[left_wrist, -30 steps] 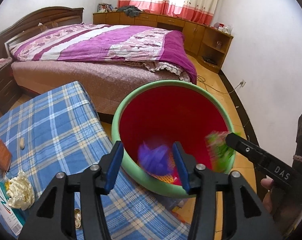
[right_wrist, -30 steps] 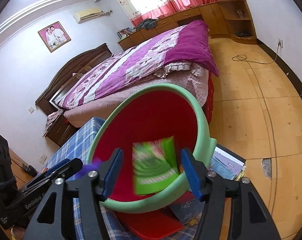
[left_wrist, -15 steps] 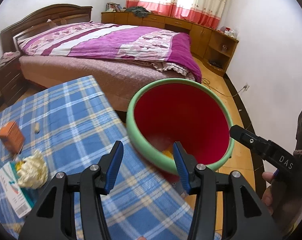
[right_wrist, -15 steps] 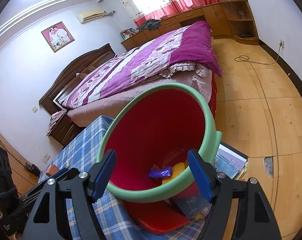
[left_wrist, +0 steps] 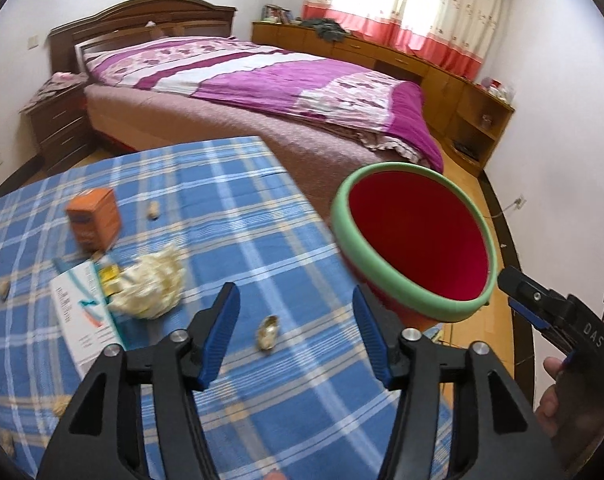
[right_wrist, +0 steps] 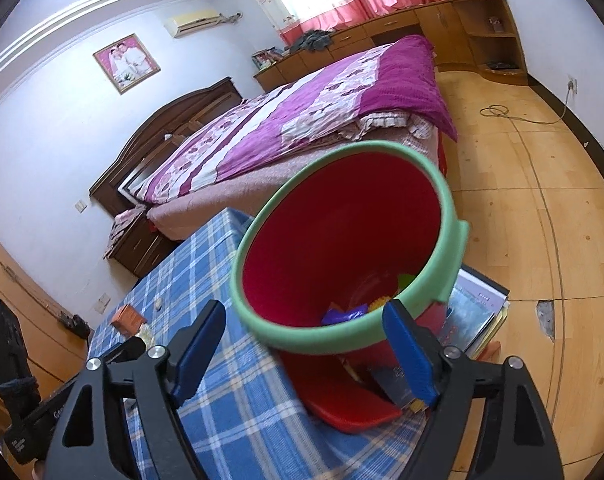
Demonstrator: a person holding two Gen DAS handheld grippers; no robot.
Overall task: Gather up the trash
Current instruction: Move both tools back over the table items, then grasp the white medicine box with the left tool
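The trash lay in two places. Some was already in the bin (right_wrist: pixel 342 248), red with a green rim, standing off the table's edge beside the bed: a purple wrapper (right_wrist: pixel 344 314) and yellow and green scraps showed at its bottom. The rest sat on the blue checked tablecloth (left_wrist: pixel 230 216): a crumpled tissue (left_wrist: pixel 150 284), an orange box (left_wrist: pixel 94 218), a white leaflet (left_wrist: pixel 84 316), a small shell-like scrap (left_wrist: pixel 268 332) and a few crumbs.

The left gripper (left_wrist: pixel 294 332) hung over the cloth with the shell-like scrap just ahead between its fingers; its jaws had just been opening and held nothing. The right gripper (right_wrist: pixel 302 356) faced the bin's near rim, its jaws also just widened and empty.

The next pick was probably the scrap or the tissue. Doing it well meant lowering the left fingers to straddle the piece, closing without pinching the cloth, and lifting clear before swinging to the bin, with the right gripper kept out of the way.
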